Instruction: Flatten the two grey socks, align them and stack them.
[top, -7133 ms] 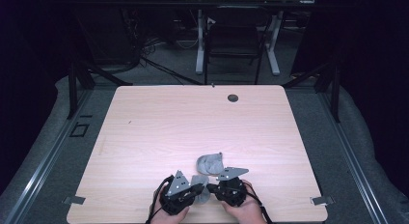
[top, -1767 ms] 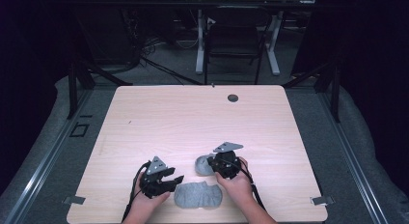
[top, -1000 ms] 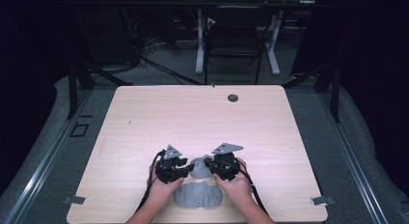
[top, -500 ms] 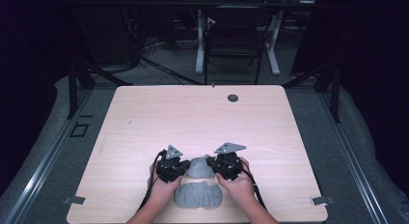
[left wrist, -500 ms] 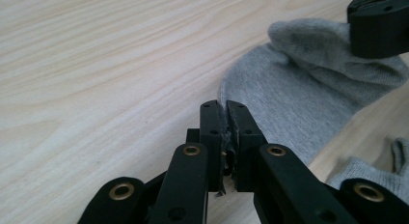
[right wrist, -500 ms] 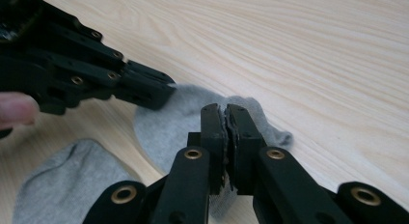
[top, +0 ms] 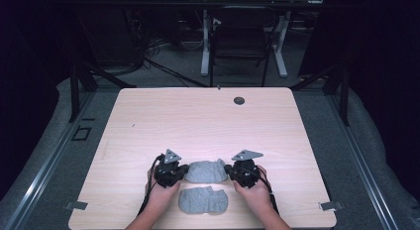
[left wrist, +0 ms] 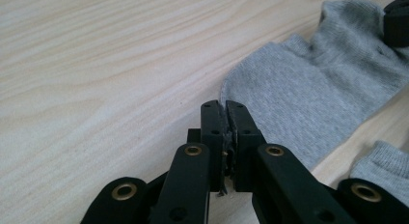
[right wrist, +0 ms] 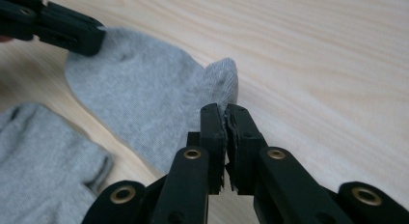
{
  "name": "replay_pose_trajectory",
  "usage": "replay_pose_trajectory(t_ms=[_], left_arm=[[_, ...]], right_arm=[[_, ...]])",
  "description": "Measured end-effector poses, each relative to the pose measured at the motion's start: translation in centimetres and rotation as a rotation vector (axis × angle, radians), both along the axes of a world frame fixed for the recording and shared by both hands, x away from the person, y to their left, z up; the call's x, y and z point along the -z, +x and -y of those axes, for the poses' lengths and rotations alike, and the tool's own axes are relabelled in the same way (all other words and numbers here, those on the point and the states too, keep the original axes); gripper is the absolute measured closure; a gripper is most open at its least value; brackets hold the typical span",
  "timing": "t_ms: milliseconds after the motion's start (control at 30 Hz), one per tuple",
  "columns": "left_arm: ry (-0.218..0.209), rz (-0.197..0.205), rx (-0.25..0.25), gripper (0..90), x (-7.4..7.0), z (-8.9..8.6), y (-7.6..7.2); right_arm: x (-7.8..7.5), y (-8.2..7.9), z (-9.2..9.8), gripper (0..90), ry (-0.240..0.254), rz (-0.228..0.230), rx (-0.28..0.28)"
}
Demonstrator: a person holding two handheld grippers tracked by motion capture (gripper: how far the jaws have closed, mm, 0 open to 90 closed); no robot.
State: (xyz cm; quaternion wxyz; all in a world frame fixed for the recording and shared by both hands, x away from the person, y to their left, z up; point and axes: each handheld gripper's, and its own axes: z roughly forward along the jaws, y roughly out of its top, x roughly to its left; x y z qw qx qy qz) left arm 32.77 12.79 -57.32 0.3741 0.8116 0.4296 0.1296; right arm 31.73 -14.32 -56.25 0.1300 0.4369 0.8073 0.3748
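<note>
Both pairs of black fingers are pinched tight on the same grey sock (top: 205, 171): the left gripper (top: 179, 174) has just been closing and now clamps the sock's left end, while the right gripper (top: 230, 171) grips its right end, so the sock lies stretched between them. Largest in sight is the pale wooden table (top: 198, 121), on whose near part the held sock rests flat, with a second grey sock (top: 203, 201) lying just in front of it, close but apart, between the person's two hands.
</note>
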Motion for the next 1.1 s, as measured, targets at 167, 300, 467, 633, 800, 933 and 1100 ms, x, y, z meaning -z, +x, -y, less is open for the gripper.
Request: replay_pose_trajectory(t_ms=[167,300,467,633,800,933,1100], left_arm=[[0.007,-0.002,0.000,87.4,0.1,-0.1,-0.2],[-0.004,0.005,0.009,84.7,0.0,-0.2,-0.3],[-0.028,0.027,-0.008,79.6,-0.8,-0.5,-0.3],[-0.026,0.012,0.015,79.2,-1.0,-0.1,0.2],[0.014,-0.002,0.017,81.8,-0.3,0.4,0.5],[0.028,-0.009,0.024,87.1,0.0,0.5,0.5],[0.051,-0.013,0.028,88.7,-0.1,0.4,0.4]], right_arm=[[0.4,-0.2,0.1,84.9,-0.023,-0.016,0.003],[0.3,-0.3,0.5,77.2,-0.014,-0.012,0.016],[-1.1,-0.1,0.6,76.4,0.035,0.040,0.024],[-1.3,0.3,-0.9,76.3,0.015,0.043,-0.049],[-0.2,1.0,-1.7,79.3,-0.045,0.019,-0.055],[0.8,1.4,-1.4,81.5,-0.062,-0.007,-0.030],[1.3,1.3,-0.8,83.1,-0.050,-0.016,-0.012]])
